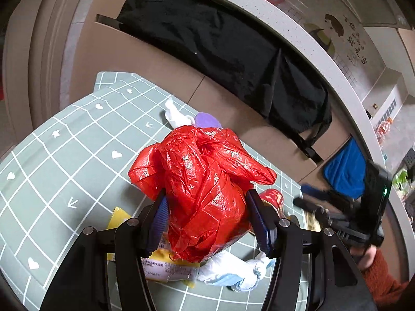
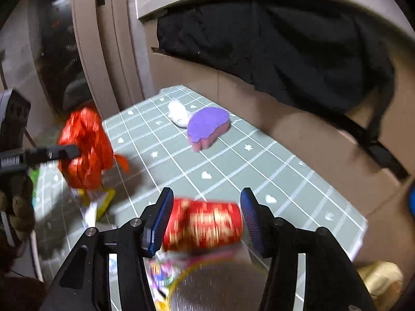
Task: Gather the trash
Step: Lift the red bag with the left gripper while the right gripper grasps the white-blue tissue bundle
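With the red plastic bag (image 1: 205, 194) clenched by the left gripper (image 1: 207, 223) and the red can (image 2: 203, 224) between the right gripper's (image 2: 206, 223) released fingers — a gap at 3 o'clock — the can could be dropped.

Yellow wrapper (image 1: 160, 267) under red bag: small print, one word maybe "HABA'TI", rest illegible. Wall poster (image 1: 345, 39): Chinese characters, unreadable. Red can (image 2: 203, 224): gold lettering blurred.

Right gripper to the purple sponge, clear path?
Probably yes. The right gripper has a red can between its jaws, but bare tablecloth lies between it and the purple sponge.
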